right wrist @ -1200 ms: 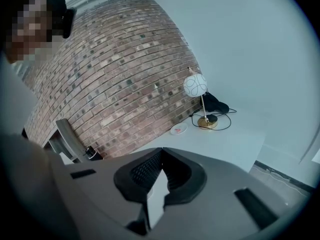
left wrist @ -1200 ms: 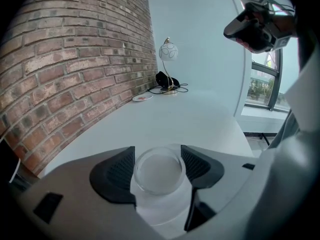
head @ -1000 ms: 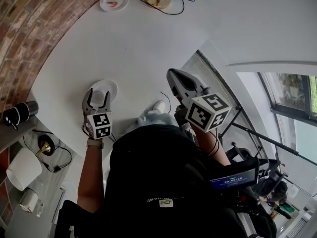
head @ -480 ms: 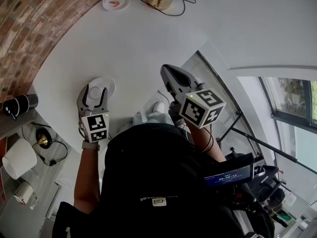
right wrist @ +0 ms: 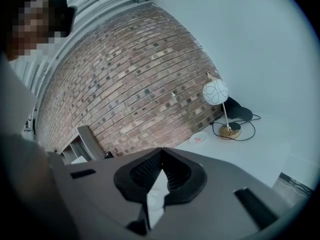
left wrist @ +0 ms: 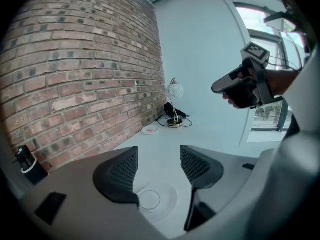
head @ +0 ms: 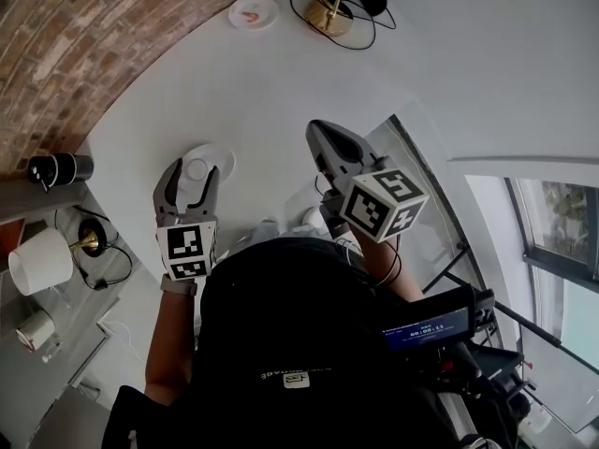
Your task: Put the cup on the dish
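White desk by a brick wall: the dish lies bare under my left hand-held gripper, jaws apart. The right hand-held gripper is pinched together, empty. The likely cup waits near the desk's edge, untouched.

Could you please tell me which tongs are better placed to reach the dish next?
Left: the left tongs hang open right above the dish; the right tongs are shut, well aside.

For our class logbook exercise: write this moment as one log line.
left gripper: open, above dish | right gripper: shut, raised | dish: no cup
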